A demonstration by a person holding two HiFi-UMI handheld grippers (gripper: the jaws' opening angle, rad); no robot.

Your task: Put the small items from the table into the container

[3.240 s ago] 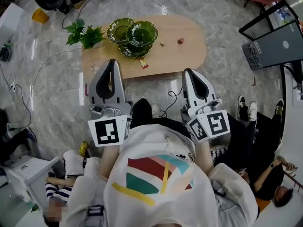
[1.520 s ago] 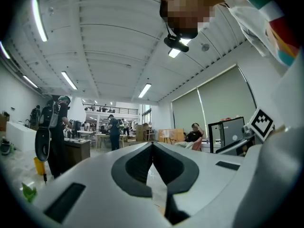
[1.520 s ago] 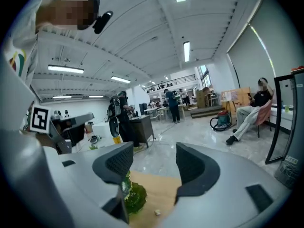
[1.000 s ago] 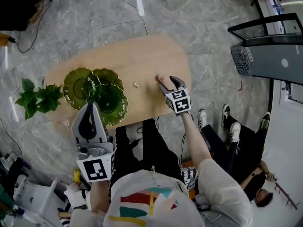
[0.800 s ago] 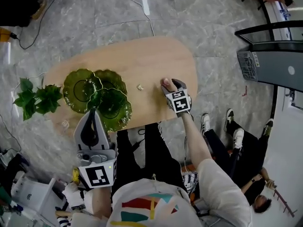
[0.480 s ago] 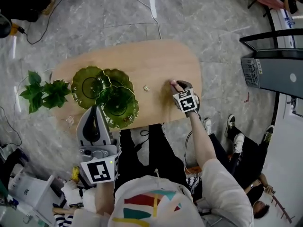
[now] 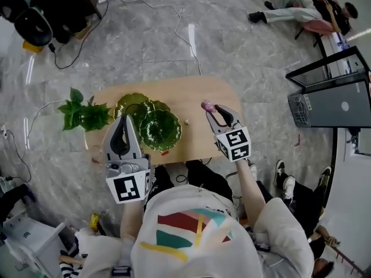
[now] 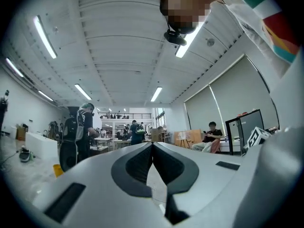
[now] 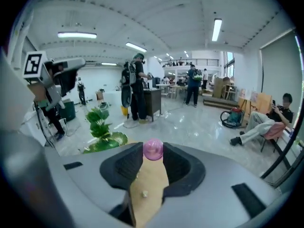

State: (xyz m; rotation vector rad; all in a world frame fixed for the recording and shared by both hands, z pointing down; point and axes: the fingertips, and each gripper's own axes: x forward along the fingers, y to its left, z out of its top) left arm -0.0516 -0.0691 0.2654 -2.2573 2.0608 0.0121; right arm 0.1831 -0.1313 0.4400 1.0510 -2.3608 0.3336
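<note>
1. Two hand-held grippers are in use. The right gripper [image 9: 153, 158] is clenched on one pink ball [image 9: 153, 148], which is pinched between its jaw tips at the middle of the right gripper view.
2. In the head view, that ball sits right of centre, over the right part of the one wooden table [image 7: 185, 94] and apart from the bowls.
3. The left gripper [image 8: 152, 144] has its jaws pressed together with nothing between them. In the head view it sits left of centre, over the table's near edge and just beside the bowls.
4. One pale small item [image 9: 144, 193] lies on the bare wood, showing in the gap between the right jaws below the ball. In the head view it lies between the bowls and the right gripper.
5. Three green glass bowls [image 7: 159, 129] overlap in one cluster on the left half of the table.
6. One leafy green plant [image 7: 81, 114] stands at the table's left end, just beside the bowls.
7. One dark monitor [image 7: 339, 103] stands on the floor at the right edge of the frame, well apart from the table.
</note>
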